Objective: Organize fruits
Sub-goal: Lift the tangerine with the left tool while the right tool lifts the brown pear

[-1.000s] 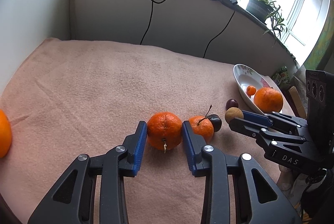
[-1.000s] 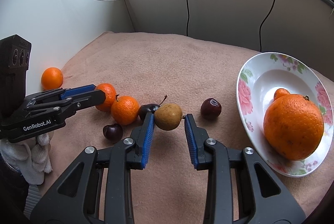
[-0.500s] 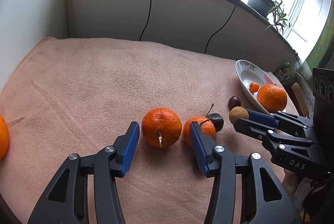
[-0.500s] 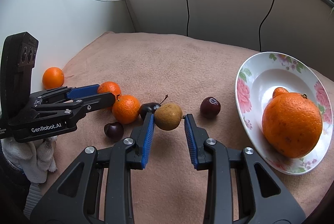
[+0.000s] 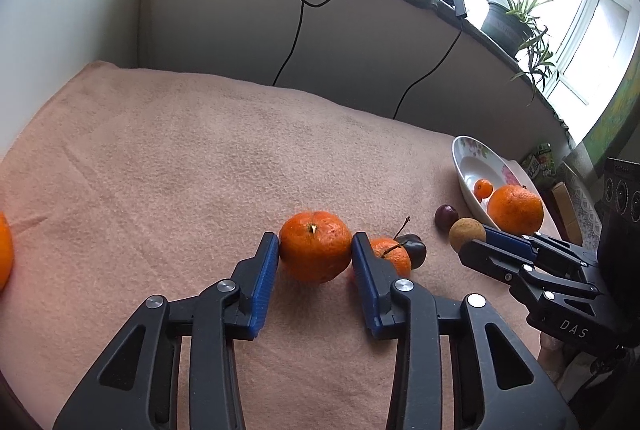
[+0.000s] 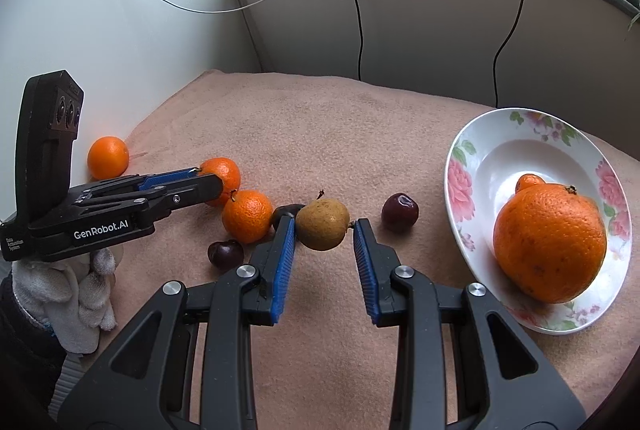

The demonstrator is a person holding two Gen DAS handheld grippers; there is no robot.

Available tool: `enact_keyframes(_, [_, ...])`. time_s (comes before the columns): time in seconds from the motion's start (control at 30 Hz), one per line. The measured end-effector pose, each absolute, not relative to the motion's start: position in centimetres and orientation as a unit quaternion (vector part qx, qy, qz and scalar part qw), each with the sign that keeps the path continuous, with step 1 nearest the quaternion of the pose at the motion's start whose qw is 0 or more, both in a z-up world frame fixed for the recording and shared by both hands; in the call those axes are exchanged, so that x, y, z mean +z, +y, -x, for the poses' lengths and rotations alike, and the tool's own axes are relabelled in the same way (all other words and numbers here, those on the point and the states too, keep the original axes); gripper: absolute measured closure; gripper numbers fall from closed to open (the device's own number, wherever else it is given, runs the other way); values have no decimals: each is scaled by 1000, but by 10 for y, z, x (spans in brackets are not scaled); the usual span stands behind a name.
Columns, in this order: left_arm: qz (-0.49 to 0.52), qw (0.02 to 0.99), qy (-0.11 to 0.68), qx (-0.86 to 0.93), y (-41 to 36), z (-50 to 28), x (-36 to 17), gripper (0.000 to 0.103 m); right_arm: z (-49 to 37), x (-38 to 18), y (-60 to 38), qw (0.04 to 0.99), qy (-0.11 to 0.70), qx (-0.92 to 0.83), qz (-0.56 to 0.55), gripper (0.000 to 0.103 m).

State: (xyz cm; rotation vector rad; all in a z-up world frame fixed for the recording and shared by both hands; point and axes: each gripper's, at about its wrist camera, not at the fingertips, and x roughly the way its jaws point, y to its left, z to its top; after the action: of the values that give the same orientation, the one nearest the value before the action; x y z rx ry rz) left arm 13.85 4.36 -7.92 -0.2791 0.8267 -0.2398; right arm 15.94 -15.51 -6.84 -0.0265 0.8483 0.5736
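Between the earlier pictures and now, the left gripper let go of the round orange mandarin with the short dry stem, which rolled so its stem points up, and its jaws have just been closing again; the blue fingers now touch both sides of the fruit, clenched on it. That mandarin sits on the pink blanket-covered surface, straight ahead between the fingers, with a smaller orange mandarin and a dark cherry just beside it on the right. Further right, the right gripper has not shifted: its fingers are grasping the small brown round fruit, which looks lifted slightly off the surface. Right again lies the white flowered plate, holding a large orange and a tiny one. Judging by position, the right hand is much nearer the plate, so its fruit should go there first, moving rightward past the loose red cherry.
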Motion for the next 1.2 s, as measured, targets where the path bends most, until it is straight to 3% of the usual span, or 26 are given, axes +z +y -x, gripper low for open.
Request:
enact_keyframes(0.1, [128, 902, 393, -120, 38, -141, -72, 70, -156, -62, -158, 875, 398, 277, 12, 72])
enact_keyframes(0.2, [104, 903, 400, -115, 30, -147, -76, 80, -156, -60, -161, 876, 395, 276, 10, 72])
enact_keyframes(0.4, [96, 906, 397, -109, 29, -142, -77, 79, -152, -60, -165, 874, 396, 282, 3, 72])
enact_keyframes(0.47, [92, 906, 397, -112, 30, -137, -76, 76, -153, -59, -164, 874, 395, 284, 2, 72])
enact_keyframes(0.5, [92, 906, 398, -111, 30, -136, -76, 72, -153, -58, -164, 874, 393, 285, 3, 72])
enact_keyframes(0.53, [89, 905, 402, -110, 30, -135, -77, 60, -153, -57, -164, 875, 392, 285, 3, 72])
enact_keyframes(0.6, [86, 902, 409, -110, 28, -134, -81, 52, -152, -55, -164, 875, 390, 287, 2, 72])
enact_keyframes(0.8, [76, 895, 421, -126, 20, -127, -87, 52, -146, -50, -167, 877, 384, 288, 3, 72])
enact_keyframes(0.9, [78, 892, 427, -128, 19, -124, -90, 63, -146, -49, -170, 879, 383, 286, 0, 72])
enact_keyframes(1.2, [81, 898, 414, -128, 18, -124, -79, 63, -143, -38, -182, 885, 371, 282, -10, 72])
